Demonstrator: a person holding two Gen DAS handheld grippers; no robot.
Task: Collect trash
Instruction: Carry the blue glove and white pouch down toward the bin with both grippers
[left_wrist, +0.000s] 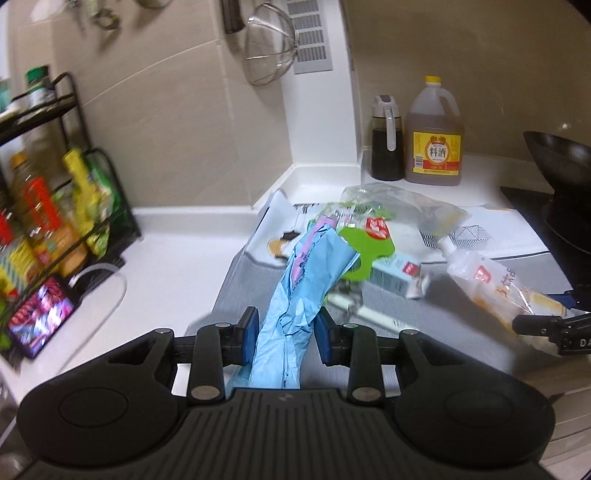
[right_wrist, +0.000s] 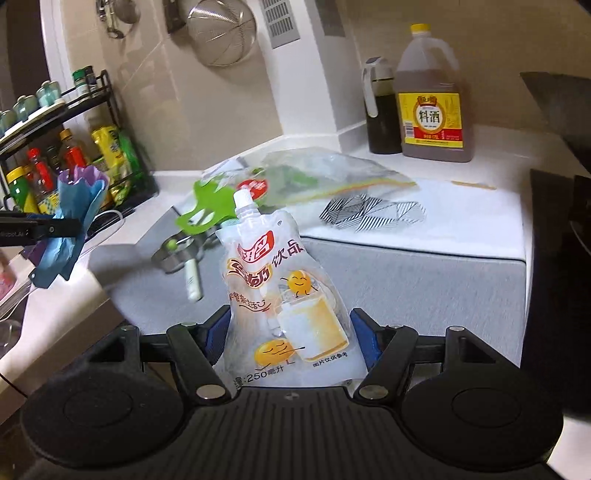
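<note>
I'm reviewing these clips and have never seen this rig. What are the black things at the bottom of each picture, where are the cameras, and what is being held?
Those black parts are handheld two-finger grippers, one per hand, each carrying a fisheye camera looking along its fingers. In the left view, the left gripper is shut on a crumpled blue wrapper. In the right view, the right gripper is shut on an empty drink pouch. On the kitchen counter lie more trash: a clear plastic bag and a green package. Behind stand a cooking wine jug and a dark sauce bottle.
</note>
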